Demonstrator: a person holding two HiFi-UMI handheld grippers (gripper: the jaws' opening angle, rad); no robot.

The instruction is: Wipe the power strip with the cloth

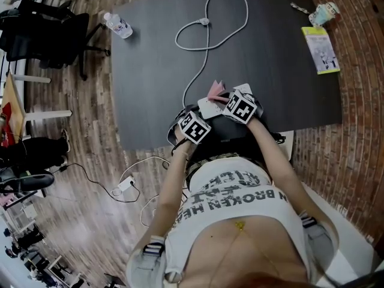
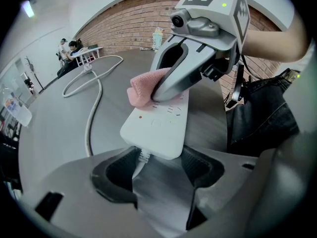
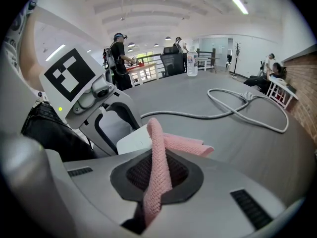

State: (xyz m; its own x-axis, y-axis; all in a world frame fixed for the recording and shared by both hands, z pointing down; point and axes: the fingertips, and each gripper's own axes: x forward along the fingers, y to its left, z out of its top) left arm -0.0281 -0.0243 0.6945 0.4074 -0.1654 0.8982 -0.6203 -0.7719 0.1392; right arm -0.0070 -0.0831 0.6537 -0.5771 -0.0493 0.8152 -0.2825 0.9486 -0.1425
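Right now we are pinching the soft, floppy cloth [image 3: 157,148] in the right claw [image 3: 158,177] and laying it on the seemingly light, stiff, slick power strip [image 2: 158,125]. That is lying at the surface's [image 1: 270,59] near edge, lower middle of the frame. The left claw [image 2: 161,170] is clamping its cord end, and its looped cable [image 1: 207,47] is trailing toward the top.

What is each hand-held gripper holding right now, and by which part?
The right hand-held gripper pinches a fold of the pink cloth; the left hand-held gripper appears to grip the power strip by its cord end.
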